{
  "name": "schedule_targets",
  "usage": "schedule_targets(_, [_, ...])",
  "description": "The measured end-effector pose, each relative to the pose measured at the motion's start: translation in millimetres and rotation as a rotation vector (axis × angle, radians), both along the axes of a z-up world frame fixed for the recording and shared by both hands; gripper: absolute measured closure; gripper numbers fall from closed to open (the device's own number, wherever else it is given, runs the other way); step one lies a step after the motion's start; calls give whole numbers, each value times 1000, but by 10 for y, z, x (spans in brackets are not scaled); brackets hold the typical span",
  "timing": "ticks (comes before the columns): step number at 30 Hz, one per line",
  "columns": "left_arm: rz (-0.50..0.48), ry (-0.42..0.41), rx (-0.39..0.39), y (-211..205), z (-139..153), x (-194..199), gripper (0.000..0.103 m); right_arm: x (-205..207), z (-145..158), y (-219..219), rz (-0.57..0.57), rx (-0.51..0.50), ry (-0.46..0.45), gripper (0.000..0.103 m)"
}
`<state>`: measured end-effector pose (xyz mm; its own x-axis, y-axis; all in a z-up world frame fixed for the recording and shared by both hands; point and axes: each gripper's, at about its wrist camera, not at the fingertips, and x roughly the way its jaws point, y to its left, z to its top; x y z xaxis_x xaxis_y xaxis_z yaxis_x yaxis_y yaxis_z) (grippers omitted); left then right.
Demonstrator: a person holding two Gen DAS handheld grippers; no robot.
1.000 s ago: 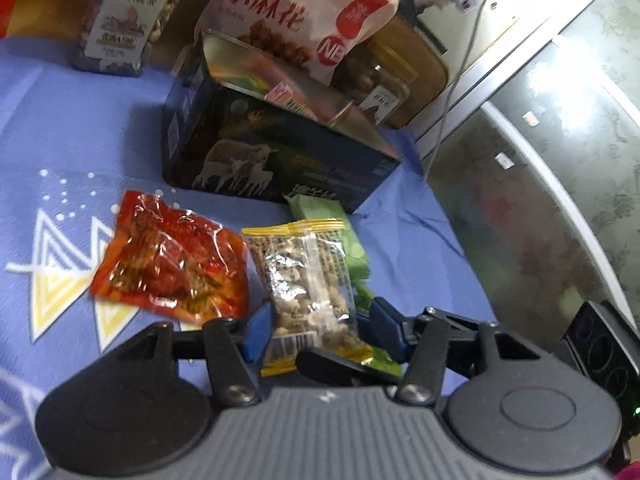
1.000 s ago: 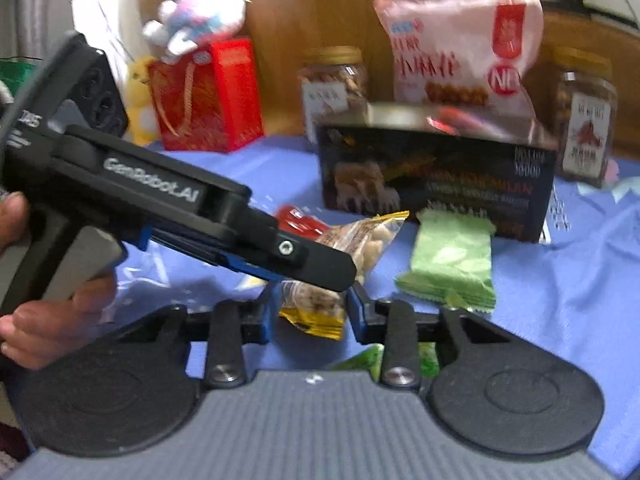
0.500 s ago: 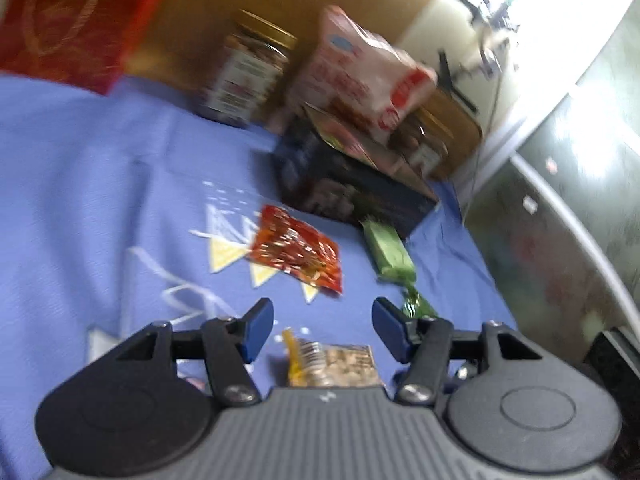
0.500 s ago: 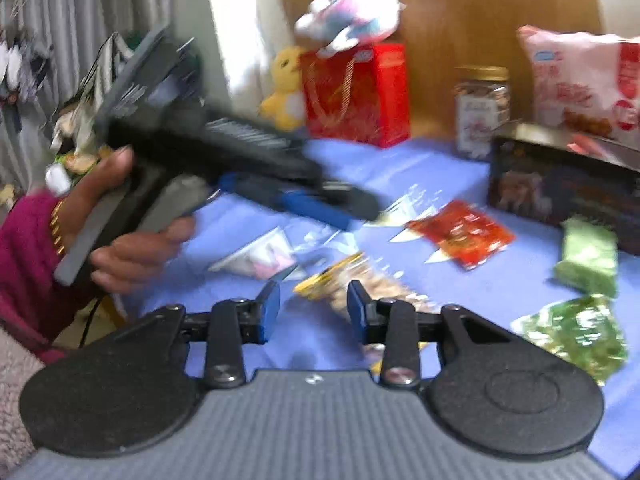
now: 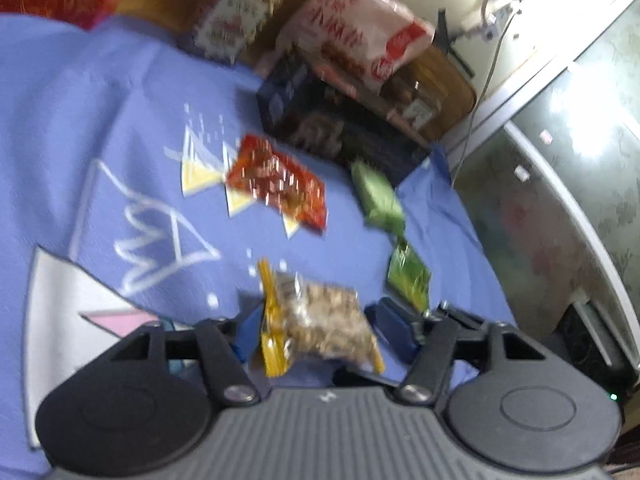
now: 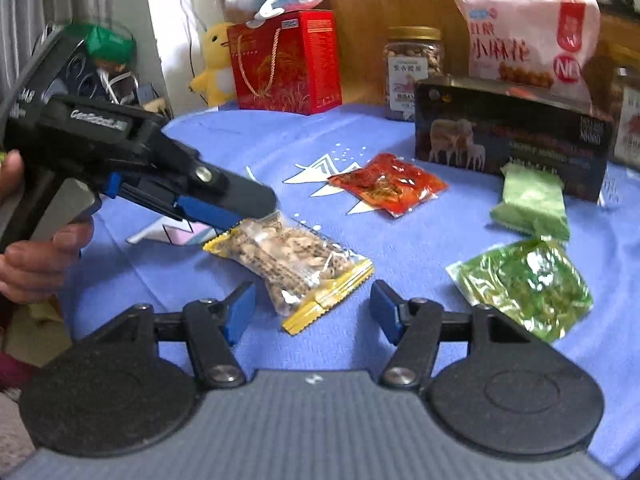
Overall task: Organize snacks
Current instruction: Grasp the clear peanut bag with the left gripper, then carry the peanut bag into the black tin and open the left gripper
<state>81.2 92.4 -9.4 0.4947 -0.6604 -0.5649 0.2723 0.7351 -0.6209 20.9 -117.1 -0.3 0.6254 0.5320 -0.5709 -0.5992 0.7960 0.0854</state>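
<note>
While the peanut pack (image 6: 296,264) lies on the blue cloth (image 6: 420,292), well short of the dark box (image 6: 512,136), I have both tools at it. My right gripper (image 6: 312,308) has just been opening; its pads stand wide of the pack's near end and touch nothing. My left gripper (image 5: 318,320) has the far end between its jaws, but the view is blurred and I cannot tell whether the pads press on it.

I judge the step to be passing the pack to the left tool. To do it well, I settle the left hand first so its view clears, then close on the flat yellow seam, not the lumpy middle, which may slip. I keep the right tool low and clear. The red packet (image 6: 388,182) lies apart and should stay undisturbed.
</note>
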Motion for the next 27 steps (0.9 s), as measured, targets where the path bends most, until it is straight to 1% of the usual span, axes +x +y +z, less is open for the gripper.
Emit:
schedule_targets(2, [-2,-5,-13,-5,-30,-38,57,-59,-24,75,5,-47,-51,40])
schedule_targets(3, [0,-2,-17,5,-31,-39,58,-76,-21,84,8,-46,-58,45])
schedule_targets(4, [4,1,-20,13,-31,-41,59,-70,-16,82,11,-36,-55,55])
schedule_targets(5, [6,5,-27,18,-26,-39,60,-54,-7,78,-3,-39,-61,61])
schedule_targets(6, [5,6,-33,22,-17,-26,61,-44,0,74,-9,-39,-62,65])
schedule_targets(8, [-4,-9,-35,-6,39,-14,61,-12,22,32,-29,-12,-49,66])
schedule_targets(10, [-18,-34,-34,-56,124,29,61,14,81,-16,-56,14,-62,67])
schedule_targets(16, [-79,-135,-31,-336,520,363,61,163,371,-219,-134,27,-187,66])
schedule_targets(21, [-115,-191,-19,-662,764,859,61,544,591,-461,-198,21,-262,66])
schedule_targets(23, [-122,-200,-23,-801,839,1095,61,764,653,-573,-225,29,-268,66])
schedule_targets(27, [-120,-205,-26,-989,883,1484,61,1142,681,-741,-268,32,-268,66])
